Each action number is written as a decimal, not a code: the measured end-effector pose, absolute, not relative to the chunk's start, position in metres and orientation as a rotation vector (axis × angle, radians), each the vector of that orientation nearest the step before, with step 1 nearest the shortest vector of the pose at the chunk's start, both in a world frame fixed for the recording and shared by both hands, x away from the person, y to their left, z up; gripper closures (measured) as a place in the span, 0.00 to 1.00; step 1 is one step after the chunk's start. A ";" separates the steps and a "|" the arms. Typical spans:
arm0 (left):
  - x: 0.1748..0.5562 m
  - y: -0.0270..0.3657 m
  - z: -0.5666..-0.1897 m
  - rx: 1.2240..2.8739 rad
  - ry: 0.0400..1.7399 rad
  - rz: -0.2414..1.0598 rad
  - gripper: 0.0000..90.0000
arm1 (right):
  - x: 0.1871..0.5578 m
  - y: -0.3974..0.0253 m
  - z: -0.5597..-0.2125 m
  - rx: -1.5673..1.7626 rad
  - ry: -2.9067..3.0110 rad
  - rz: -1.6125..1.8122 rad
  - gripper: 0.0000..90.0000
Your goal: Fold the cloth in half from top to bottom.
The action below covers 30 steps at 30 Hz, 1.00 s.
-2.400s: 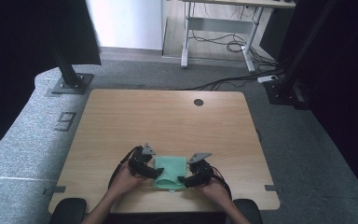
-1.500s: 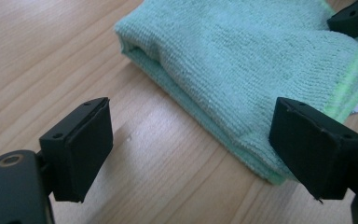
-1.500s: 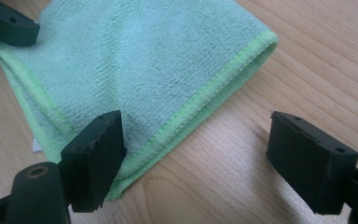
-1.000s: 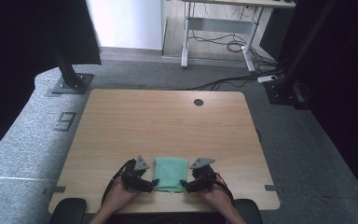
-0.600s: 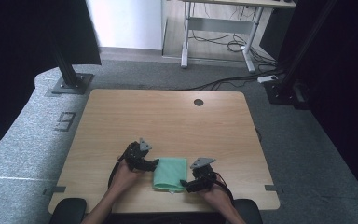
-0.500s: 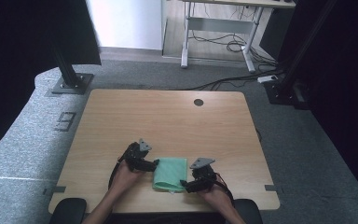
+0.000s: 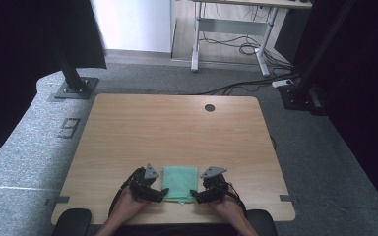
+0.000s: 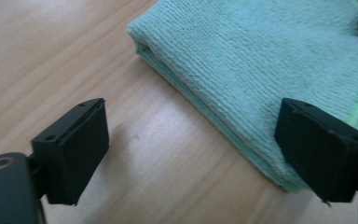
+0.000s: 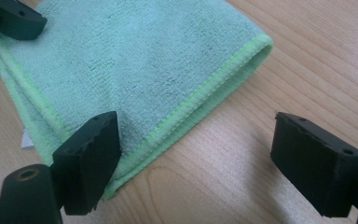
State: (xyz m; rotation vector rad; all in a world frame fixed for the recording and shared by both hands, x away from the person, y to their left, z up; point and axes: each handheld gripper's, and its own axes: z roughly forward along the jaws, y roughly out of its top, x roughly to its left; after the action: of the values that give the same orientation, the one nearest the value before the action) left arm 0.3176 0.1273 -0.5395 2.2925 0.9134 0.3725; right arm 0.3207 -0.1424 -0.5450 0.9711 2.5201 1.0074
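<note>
A folded green cloth (image 7: pixel 179 183) lies flat near the front edge of the wooden table (image 7: pixel 177 128). My left gripper (image 7: pixel 161 194) is at the cloth's near left corner and my right gripper (image 7: pixel 195 194) at its near right corner. In the left gripper view the left gripper (image 8: pixel 193 154) stands open, one jaw over bare wood, the other over the folded edge of the cloth (image 8: pixel 270 70). The right gripper (image 9: pixel 200 161) is open too, one jaw over the hemmed edge of the cloth (image 9: pixel 135 60), the other over wood. Neither holds anything.
A round cable hole (image 7: pixel 209 107) sits at the table's far edge. The other gripper's jaw tip (image 9: pixel 9 18) rests at the cloth's opposite side. Black frame posts (image 7: pixel 71 73) and a desk with cables (image 7: pixel 236 44) stand beyond the table.
My left gripper has come back toward the table's near edge, from beside the cloth's middle to its near left corner. The right gripper and the cloth have barely moved.
</note>
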 end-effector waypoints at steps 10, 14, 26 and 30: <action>0.343 0.127 -0.543 2.270 0.955 0.402 0.06 | 0.343 -0.143 -0.546 1.007 2.494 1.004 0.17; 0.359 0.127 -0.543 2.265 0.967 0.415 0.03 | 0.356 -0.142 -0.546 1.020 2.479 0.999 0.17; 0.398 0.130 -0.545 2.228 1.002 0.445 0.03 | 0.397 -0.139 -0.545 1.059 2.435 0.975 0.17; 0.410 0.132 -0.546 2.206 1.016 0.453 0.03 | 0.410 -0.138 -0.545 1.073 2.419 0.968 0.17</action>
State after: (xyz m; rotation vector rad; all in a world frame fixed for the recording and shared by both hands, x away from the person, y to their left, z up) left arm 0.4099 0.1316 -0.5464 2.2056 1.0157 0.4534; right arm 0.4100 -0.1377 -0.5451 1.0727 2.4193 0.9681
